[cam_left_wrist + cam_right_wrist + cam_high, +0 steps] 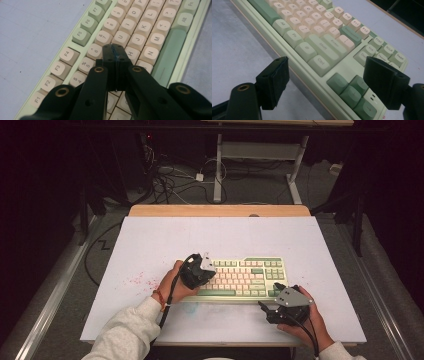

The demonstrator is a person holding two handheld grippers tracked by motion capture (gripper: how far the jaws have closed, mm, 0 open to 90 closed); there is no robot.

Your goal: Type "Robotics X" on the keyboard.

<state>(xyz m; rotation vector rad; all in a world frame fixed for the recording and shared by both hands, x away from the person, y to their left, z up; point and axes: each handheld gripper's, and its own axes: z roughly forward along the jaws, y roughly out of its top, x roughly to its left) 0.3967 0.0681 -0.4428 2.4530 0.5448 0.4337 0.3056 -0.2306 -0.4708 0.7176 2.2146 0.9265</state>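
A pale green keyboard (240, 277) with cream and green keys lies on the white table top (150, 245), right of centre. My left gripper (199, 271) is over its left half. In the left gripper view the left gripper (113, 48) is shut with nothing in it, its tips over the keyboard (140, 37) among the 6, 7, U and H keys; I cannot tell whether they touch a key. My right gripper (270, 297) stands open by the front right corner. In the right gripper view the right gripper (327, 72) frames the keyboard (312, 32) at Ctrl and the arrow keys.
Red specks (137, 280) mark the table top left of the keyboard. A wooden strip (220, 210) runs along the far edge. Beyond it, cables (165, 175) lie on the floor beside the legs of another desk (218, 170).
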